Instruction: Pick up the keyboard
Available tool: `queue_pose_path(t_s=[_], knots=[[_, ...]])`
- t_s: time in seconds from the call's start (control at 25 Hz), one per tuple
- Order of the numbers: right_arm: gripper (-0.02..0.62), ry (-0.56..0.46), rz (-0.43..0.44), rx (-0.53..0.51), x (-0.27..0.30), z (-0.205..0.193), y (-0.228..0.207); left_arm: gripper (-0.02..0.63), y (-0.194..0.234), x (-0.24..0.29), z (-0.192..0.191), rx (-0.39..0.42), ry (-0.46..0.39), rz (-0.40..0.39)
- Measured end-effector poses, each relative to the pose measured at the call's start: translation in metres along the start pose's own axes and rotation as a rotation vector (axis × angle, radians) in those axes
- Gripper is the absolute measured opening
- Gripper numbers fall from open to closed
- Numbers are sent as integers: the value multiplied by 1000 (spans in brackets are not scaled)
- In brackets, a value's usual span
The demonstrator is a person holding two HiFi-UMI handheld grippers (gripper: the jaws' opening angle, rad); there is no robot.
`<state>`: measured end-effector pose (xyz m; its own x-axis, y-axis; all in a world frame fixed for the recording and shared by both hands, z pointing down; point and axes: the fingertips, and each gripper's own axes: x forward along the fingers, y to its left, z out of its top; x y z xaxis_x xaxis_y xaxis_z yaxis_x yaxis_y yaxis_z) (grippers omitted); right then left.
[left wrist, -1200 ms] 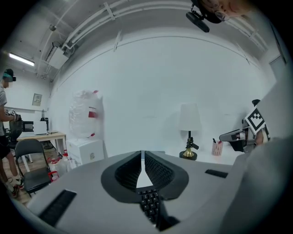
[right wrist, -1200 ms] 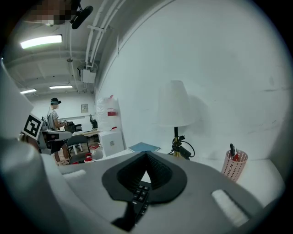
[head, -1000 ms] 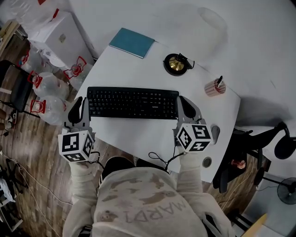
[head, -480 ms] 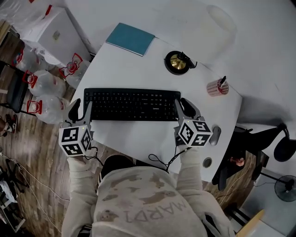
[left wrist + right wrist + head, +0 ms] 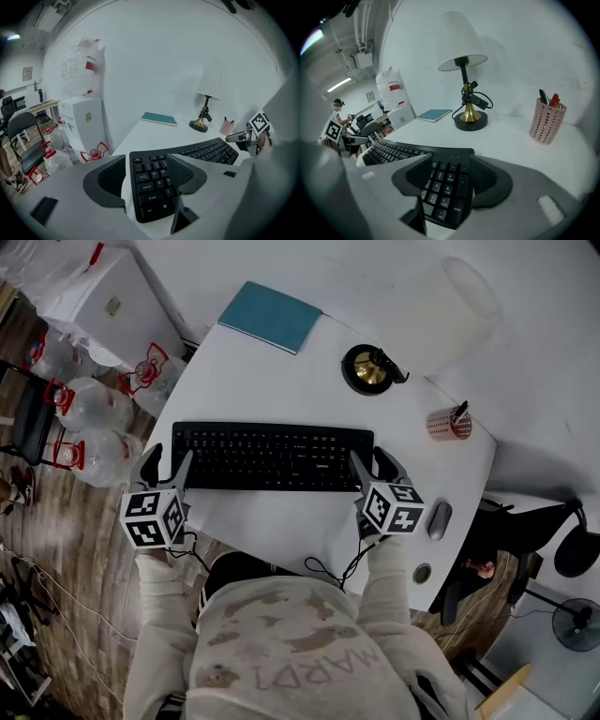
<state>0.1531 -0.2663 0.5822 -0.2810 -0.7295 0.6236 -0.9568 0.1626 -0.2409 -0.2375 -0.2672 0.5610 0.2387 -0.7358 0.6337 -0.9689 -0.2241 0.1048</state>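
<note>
**Head view with both gripper views.** A black keyboard [image 5: 272, 457] lies flat on a white desk [image 5: 281, 521], its long side running across the person's front and set back from the near edge. The left gripper [image 5: 167, 468] stands at the keyboard's left end and the right gripper [image 5: 375, 468] at its right end, each angled down toward the desk. The left gripper's jaws are spread and have just been opening. In the left gripper view the keyboard's near left corner sits between them, with 1 jaw off the end beside the desk's edge and the other over the keys; neither pad presses on it. The right gripper's jaws are likewise spread and have just been opening. In the right gripper view the number-pad end sits between them, also unpinched. Whether any jaw tip touches the keyboard cannot be told. Behind the keyboard and well apart from it are 3 things: a teal book [image 5: 271, 317] toward the far left corner, a lamp [image 5: 367, 369] with a brass base and white shade, and a pink pen cup [image 5: 448, 424] toward the right. A grey mouse [image 5: 439, 519] lies just right of the right gripper. Left of the desk, a white cabinet [image 5: 112, 310] and clear bags [image 5: 98, 409] with red print stand on a wood floor.
</note>
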Motion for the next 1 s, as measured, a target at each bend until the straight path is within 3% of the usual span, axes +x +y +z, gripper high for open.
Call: queue_pose_path(t_s=[0.48, 0.68, 1.0], knots=[[325, 64, 23, 72, 14, -16, -7, 313, 8, 25, -23, -71, 100, -55], [348, 95, 35, 105, 18, -24, -9, 328, 5, 32, -32, -71, 156, -78], [357, 99, 65, 120, 20, -26, -11, 337, 7, 38, -39, -138, 177, -104]])
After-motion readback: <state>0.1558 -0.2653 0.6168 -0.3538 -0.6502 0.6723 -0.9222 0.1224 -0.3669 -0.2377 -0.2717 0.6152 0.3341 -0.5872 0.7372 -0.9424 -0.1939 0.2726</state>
